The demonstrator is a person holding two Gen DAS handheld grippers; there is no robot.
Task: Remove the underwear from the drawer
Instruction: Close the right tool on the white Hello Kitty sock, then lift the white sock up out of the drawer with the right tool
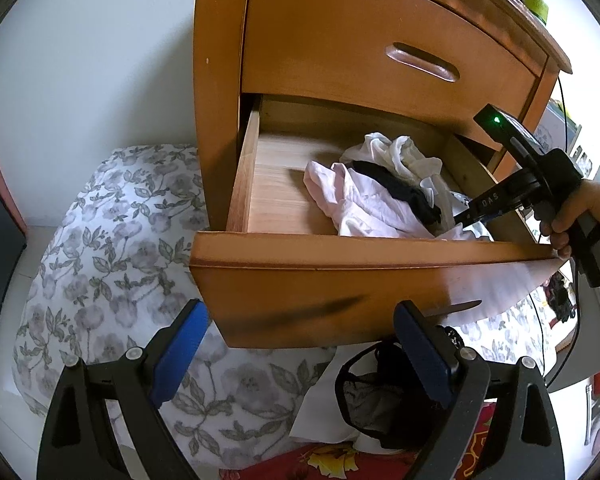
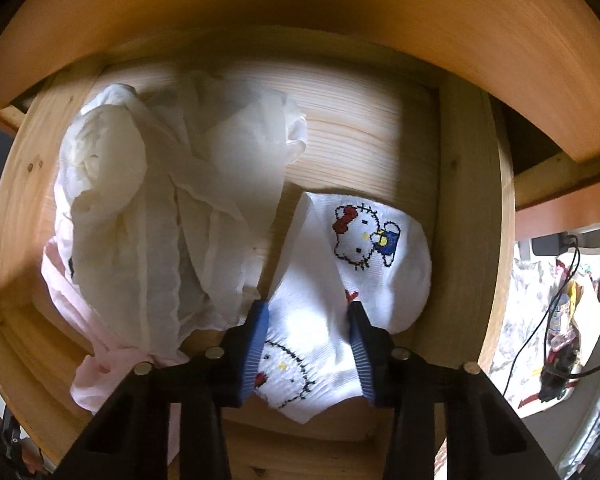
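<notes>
Underwear (image 2: 148, 216) lies heaped in the open lower drawer (image 1: 340, 252) of the wooden nightstand (image 1: 220, 80): white and pink pieces, one black piece among them. My right gripper (image 2: 308, 312) points down into the drawer's right corner, its blue pads flanking a white cat-print garment (image 2: 356, 264); pad contact on the fabric I cannot confirm. My left gripper (image 1: 300, 320) hovers empty before the drawer front, jaws wide apart. A black piece (image 1: 364, 400) lies on the floral bed (image 1: 112, 260) below.
</notes>
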